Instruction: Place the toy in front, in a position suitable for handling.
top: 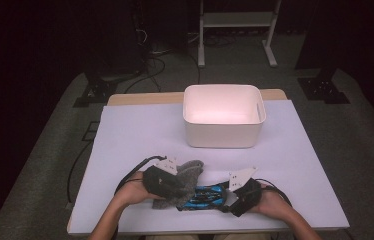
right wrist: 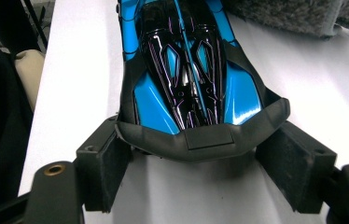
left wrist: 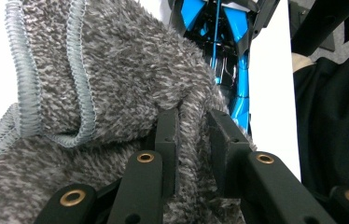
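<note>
Two grips: left gripper (left wrist: 193,140) jaws pinching grey cloth (left wrist: 116,79); right gripper (right wrist: 196,168) jaws clamping blue toy car (right wrist: 189,70), lengthwise across table (top: 135,135)

light: my high view has the white table (top: 140,135) brightly lit from above, room around it dark | glare: bin (top: 224,116) glows, toy car (right wrist: 189,70) shows sheen | focus: near jaws slightly soft

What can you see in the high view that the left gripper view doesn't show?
High view alone: the white plastic bin at the table's far edge, and the right gripper around the car's end. Left gripper view alone: the pale blue stitched hem and the left gripper pinching a fold. Both: the fuzzy grey cloth and the blue and black toy car.
</note>
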Demonstrator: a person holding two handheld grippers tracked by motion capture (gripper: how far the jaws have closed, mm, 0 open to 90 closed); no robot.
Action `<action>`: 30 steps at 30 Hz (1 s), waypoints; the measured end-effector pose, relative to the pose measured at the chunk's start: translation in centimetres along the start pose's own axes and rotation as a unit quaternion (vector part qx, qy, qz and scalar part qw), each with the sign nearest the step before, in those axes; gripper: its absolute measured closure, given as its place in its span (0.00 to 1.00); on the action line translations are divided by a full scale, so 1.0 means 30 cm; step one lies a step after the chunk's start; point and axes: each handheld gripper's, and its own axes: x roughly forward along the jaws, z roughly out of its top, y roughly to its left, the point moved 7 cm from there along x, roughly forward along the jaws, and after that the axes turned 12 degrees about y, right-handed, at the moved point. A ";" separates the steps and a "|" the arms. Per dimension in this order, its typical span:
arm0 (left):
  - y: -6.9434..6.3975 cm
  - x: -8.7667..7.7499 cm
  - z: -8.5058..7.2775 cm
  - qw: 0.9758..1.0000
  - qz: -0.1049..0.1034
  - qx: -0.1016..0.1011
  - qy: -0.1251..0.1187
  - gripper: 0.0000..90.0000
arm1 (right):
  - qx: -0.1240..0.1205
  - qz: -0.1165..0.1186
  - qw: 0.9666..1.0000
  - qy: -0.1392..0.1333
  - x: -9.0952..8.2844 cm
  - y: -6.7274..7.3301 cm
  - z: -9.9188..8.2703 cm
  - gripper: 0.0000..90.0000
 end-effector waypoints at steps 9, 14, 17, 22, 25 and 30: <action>-0.039 0.048 0.145 0.999 -0.013 0.047 -0.003 0.83 | 0.002 0.001 1.000 0.000 0.000 0.001 -0.001 0.29; -0.040 0.084 0.215 0.998 -0.013 0.063 0.003 0.83 | 0.003 0.002 1.000 -0.001 0.000 0.002 0.000 0.29; -0.031 0.090 0.225 0.998 -0.015 0.059 0.001 0.82 | 0.002 0.001 1.000 0.000 0.000 0.001 0.000 0.29; -0.022 0.088 0.208 0.998 -0.033 0.050 -0.010 0.82 | 0.004 0.002 1.000 0.000 0.000 0.003 0.000 0.29; -0.016 0.061 0.169 0.999 -0.026 0.042 -0.011 0.82 | 0.007 0.003 1.000 -0.001 0.000 0.005 0.001 0.29; -0.009 0.027 0.105 1.000 -0.013 0.026 -0.002 0.82 | 0.005 0.001 1.000 -0.001 0.000 0.002 0.000 0.29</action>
